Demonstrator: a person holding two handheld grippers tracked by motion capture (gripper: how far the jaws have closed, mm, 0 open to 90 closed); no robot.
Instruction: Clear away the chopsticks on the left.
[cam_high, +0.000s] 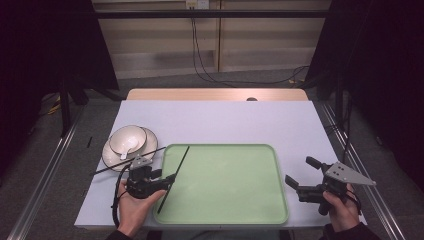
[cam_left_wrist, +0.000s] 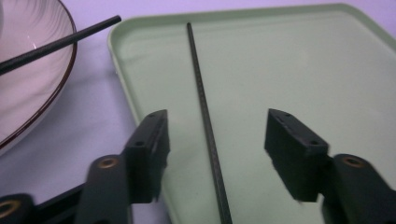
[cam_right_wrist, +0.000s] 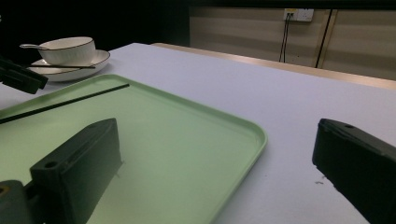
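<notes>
One black chopstick (cam_high: 180, 162) lies on the left part of the pale green tray (cam_high: 225, 185). My left gripper (cam_high: 164, 176) is open at the tray's left rim. In the left gripper view this chopstick (cam_left_wrist: 198, 79) runs between the two spread jaws of my left gripper (cam_left_wrist: 217, 126), untouched by either. A second chopstick (cam_high: 150, 152) rests across the white plate (cam_high: 112, 155), its tip near the tray. My right gripper (cam_high: 301, 171) is open and holds nothing at the tray's right edge. In the right gripper view, one jaw of my right gripper (cam_right_wrist: 217, 135) is over the tray (cam_right_wrist: 187, 140), the other over the table.
A white bowl (cam_high: 128, 138) with a white spoon (cam_high: 127, 147) in it sits on the plate, left of the tray. The lilac tabletop (cam_high: 225, 120) stretches behind the tray to a wooden strip (cam_high: 215, 94). Cables hang on the far wall.
</notes>
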